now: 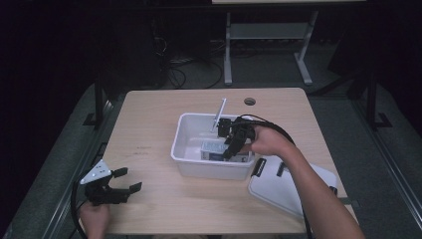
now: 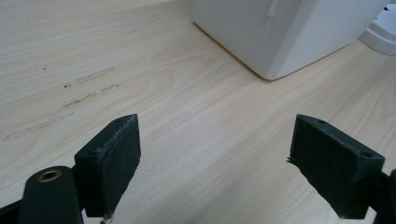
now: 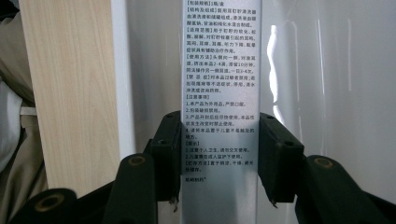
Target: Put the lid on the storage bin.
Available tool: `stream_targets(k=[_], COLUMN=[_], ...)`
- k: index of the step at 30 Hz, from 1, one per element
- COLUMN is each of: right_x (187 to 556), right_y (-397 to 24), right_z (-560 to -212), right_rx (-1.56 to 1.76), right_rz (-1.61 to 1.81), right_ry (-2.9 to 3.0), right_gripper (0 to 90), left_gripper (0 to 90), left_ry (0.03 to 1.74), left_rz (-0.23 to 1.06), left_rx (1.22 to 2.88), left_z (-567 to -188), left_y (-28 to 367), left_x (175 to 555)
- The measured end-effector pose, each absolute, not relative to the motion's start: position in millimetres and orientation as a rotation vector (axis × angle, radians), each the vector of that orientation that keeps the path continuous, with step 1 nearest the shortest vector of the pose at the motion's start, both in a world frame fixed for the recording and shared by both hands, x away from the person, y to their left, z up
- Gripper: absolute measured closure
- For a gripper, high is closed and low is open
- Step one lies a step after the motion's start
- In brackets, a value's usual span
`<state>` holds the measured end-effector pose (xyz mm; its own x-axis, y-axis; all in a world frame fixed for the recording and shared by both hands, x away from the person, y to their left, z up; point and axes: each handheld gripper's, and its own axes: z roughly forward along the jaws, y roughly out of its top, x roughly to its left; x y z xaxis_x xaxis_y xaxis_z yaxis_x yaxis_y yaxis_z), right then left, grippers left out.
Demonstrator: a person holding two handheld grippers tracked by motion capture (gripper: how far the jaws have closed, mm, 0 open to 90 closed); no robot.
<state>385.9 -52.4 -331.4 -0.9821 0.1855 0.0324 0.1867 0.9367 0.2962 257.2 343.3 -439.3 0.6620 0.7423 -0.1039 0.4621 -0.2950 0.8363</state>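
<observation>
Our right gripper [image 3: 219, 154] clamps the printed box [image 3: 219, 84] inside the white bin [image 1: 186, 162] — gripped across its narrow sides for lifting — while our left gripper [image 2: 215, 163] waits wide open.

pale matt wood table [image 1: 149, 129], glossy plastic bin [image 1: 186, 149].

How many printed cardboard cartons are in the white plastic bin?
1. A silver-grey printed cardboard carton lies in the white plastic bin, clamped between the right gripper's jaws. The hand covers part of the bin, so another could be hidden.
</observation>
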Motion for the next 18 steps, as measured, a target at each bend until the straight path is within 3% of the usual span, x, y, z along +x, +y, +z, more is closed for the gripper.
stream_targets(k=[18], right_x=[388.2], right_y=[-51.1], right_z=[-347.1], right_rx=[-0.302], right_rz=[-0.435], right_ry=[-3.077], right_gripper=[55.1], left_gripper=[15.6], left_ry=[0.938], left_rz=[0.379], left_rx=[1.951], left_z=[-439.3], left_y=[343.3], left_x=[257.1])
